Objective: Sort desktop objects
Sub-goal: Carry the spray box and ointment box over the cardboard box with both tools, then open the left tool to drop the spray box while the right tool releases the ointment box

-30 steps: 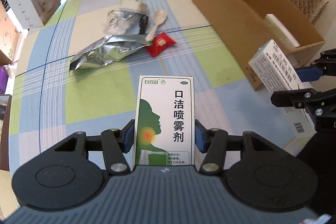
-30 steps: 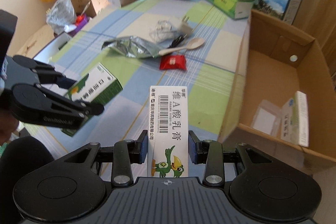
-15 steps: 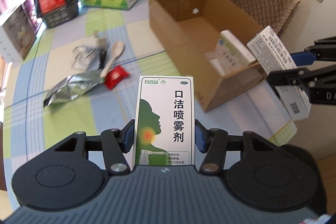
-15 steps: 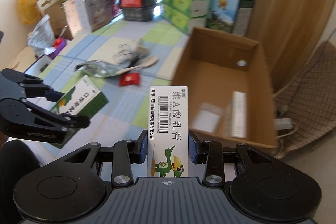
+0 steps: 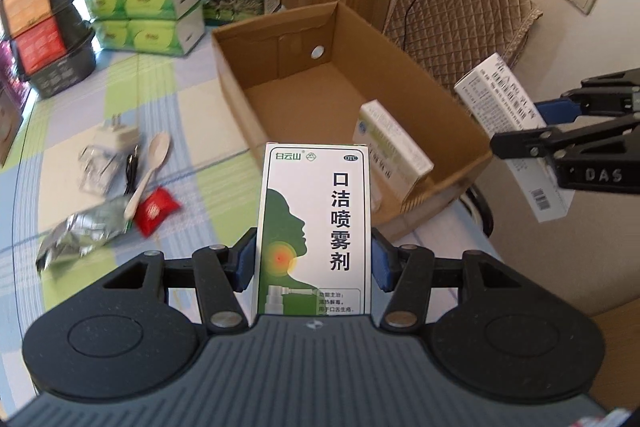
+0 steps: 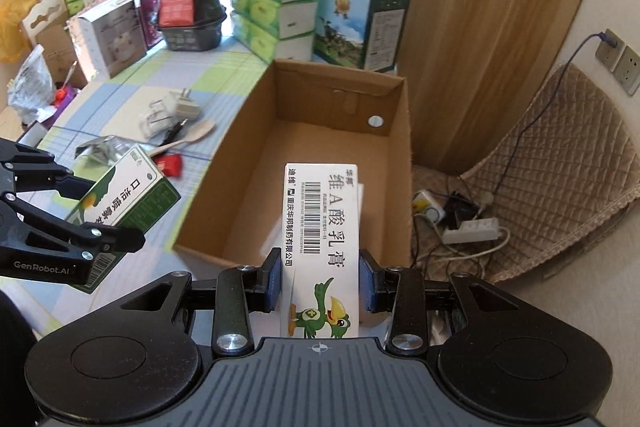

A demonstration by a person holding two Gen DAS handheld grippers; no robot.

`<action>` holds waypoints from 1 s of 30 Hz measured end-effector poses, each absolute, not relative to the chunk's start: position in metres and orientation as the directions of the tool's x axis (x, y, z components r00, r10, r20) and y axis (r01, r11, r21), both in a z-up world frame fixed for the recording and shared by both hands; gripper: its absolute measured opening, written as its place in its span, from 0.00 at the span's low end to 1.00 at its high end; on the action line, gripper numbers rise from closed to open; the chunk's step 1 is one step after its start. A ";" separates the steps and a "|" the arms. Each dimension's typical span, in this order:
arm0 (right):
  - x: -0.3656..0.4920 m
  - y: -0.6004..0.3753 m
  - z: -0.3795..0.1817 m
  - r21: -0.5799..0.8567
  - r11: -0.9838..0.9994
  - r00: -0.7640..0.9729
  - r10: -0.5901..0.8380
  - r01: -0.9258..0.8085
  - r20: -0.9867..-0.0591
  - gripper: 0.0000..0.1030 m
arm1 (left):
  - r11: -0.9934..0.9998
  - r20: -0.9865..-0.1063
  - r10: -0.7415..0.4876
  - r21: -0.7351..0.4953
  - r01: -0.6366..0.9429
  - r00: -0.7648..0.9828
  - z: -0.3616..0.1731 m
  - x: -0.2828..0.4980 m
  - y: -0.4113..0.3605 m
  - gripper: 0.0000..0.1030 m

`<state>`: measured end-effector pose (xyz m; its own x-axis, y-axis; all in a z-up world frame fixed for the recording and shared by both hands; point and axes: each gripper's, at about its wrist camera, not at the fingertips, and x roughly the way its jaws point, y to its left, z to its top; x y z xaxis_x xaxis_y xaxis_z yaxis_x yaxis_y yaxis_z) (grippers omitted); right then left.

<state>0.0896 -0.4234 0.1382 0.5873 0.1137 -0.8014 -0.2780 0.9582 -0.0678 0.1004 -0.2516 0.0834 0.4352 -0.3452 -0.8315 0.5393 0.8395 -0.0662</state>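
My left gripper (image 5: 314, 261) is shut on a green-and-white throat spray box (image 5: 314, 227), held upright in front of the open cardboard box (image 5: 404, 67). My right gripper (image 6: 320, 283) is shut on a white ointment box (image 6: 320, 235) with a barcode and a green bird, held above the near end of the cardboard box (image 6: 256, 147). Each gripper shows in the other view: the right one (image 5: 560, 131) at the right edge, the left one (image 6: 80, 223) at the left. A white medicine box (image 5: 394, 147) lies inside the carton.
On the checked tablecloth lie a foil bag (image 5: 84, 231), a red sachet (image 5: 156, 207), a beige spoon (image 5: 150, 167) and a white charger with cable (image 5: 114, 143). Tissue packs (image 5: 144, 7) and boxes stand at the back. A padded chair (image 5: 472, 23) and a power strip (image 6: 472, 227) are right of the table.
Both grippers have swung right toward the cardboard box, each keeping its box. The carton now fills the middle of both views, and the right gripper's ointment box is over its near end.
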 end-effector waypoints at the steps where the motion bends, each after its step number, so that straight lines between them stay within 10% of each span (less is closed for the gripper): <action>1: 0.094 -0.426 0.139 -0.067 0.959 0.586 0.113 -0.277 -0.803 0.34 | 0.838 -0.831 -0.349 -0.070 0.541 0.434 0.085 0.104 -0.256 0.49; 30: 0.183 -0.456 0.107 -0.038 0.967 0.535 0.106 -0.252 -0.838 0.34 | 0.839 -0.844 -0.380 -0.143 0.525 0.378 0.058 0.187 -0.326 0.49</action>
<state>0.1833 -0.4563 0.1066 0.5345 0.1061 -0.8385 -0.2517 0.9671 -0.0381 0.1873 -0.3263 0.0585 0.3783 -0.3802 -0.8440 0.5251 0.8390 -0.1427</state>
